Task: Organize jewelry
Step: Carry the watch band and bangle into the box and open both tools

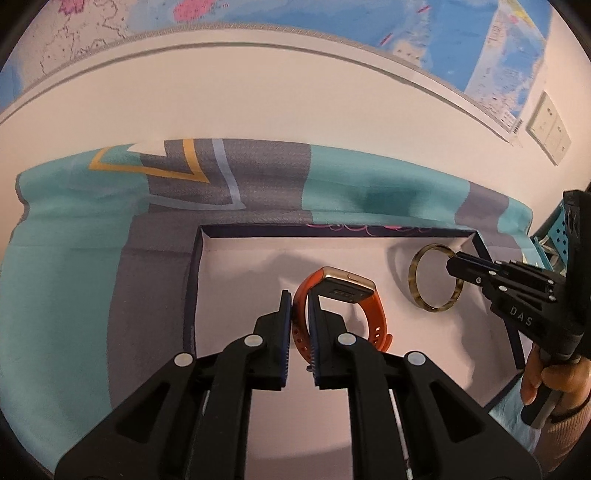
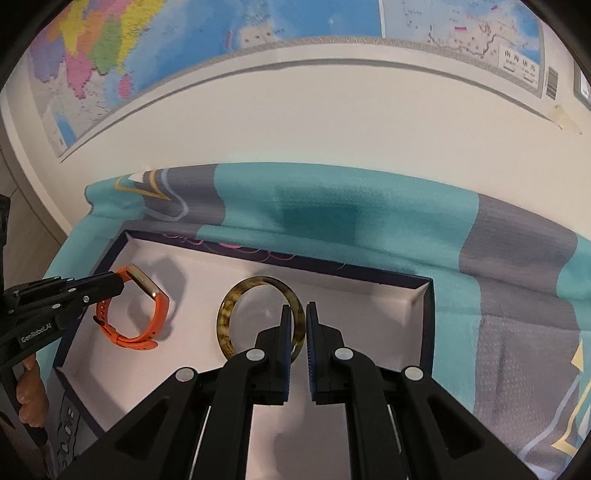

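An orange-strapped watch (image 1: pixel 373 310) with a gold case hangs over the white floor of an open dark-walled box (image 1: pixel 196 266). My left gripper (image 1: pixel 298 297) is shut on its strap. To its right stands a tortoiseshell bangle (image 1: pixel 415 275), upright, with my right gripper (image 1: pixel 453 264) shut on its rim. In the right wrist view the bangle (image 2: pixel 224 317) sits pinched between the jaws of the right gripper (image 2: pixel 298 309). The watch (image 2: pixel 159 308) is at the left of the box (image 2: pixel 430 306), held by the left gripper (image 2: pixel 119 283). Both things cast shadows on the box floor.
The box lies on a teal and grey patterned cloth (image 1: pixel 74 280) that runs up against a white wall with a map (image 1: pixel 332 22). A blue perforated basket (image 1: pixel 552 230) stands at the far right. A person's hand (image 1: pixel 546 380) holds the right gripper's handle.
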Demonstrator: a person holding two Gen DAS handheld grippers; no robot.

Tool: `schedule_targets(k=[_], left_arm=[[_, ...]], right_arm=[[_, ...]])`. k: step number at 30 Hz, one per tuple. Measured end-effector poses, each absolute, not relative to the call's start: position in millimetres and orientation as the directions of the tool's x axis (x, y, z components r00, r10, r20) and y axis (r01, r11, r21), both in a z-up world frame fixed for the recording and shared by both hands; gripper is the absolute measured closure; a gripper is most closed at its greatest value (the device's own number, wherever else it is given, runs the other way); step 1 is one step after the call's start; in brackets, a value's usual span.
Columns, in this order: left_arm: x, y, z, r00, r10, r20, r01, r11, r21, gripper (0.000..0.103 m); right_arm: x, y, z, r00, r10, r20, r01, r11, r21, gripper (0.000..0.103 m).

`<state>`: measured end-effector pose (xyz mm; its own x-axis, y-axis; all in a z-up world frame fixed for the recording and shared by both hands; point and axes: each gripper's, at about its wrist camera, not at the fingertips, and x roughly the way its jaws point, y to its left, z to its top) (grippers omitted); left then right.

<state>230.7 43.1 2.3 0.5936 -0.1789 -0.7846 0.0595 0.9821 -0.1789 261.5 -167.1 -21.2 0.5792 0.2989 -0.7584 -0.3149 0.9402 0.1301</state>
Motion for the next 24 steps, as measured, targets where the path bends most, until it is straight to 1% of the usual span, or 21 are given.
schedule_targets(k=[5,16,18,21,22,24], left_arm=[[242,43,0,0.582,-0.180,-0.793,0.037,0.980,-0.195,0.094],[265,45,-13,0.560,-0.121,-0.819,-0.052,0.982,-0.181,0.094],[268,44,-17,0.551,-0.113,-0.827,-0.064,0.982,-0.176,0.095],[270,42,-20,0.535,-0.106,-0.838,-0.071,0.983,-0.170,0.095],[270,42,-20,0.533,-0.097,-0.841,-0.072,0.985,-0.159,0.092],[268,41,-19,0.537,-0.085,-0.840,-0.076,0.986,-0.148,0.089]], right_arm=[[270,-168,-25,0.560,0.300,-0.772,-0.299,0.942,0.150,0.097],[276,-162,-24,0.572,0.268,-0.775,-0.283,0.952,0.121,0.096],[273,-162,-23,0.581,0.262,-0.771,-0.285,0.952,0.109,0.093],[264,-158,-18,0.604,0.259,-0.754,-0.303,0.949,0.083,0.093],[259,-157,-15,0.616,0.255,-0.746,-0.311,0.948,0.068,0.092],[250,-154,-9,0.635,0.253,-0.730,-0.325,0.945,0.045,0.085]])
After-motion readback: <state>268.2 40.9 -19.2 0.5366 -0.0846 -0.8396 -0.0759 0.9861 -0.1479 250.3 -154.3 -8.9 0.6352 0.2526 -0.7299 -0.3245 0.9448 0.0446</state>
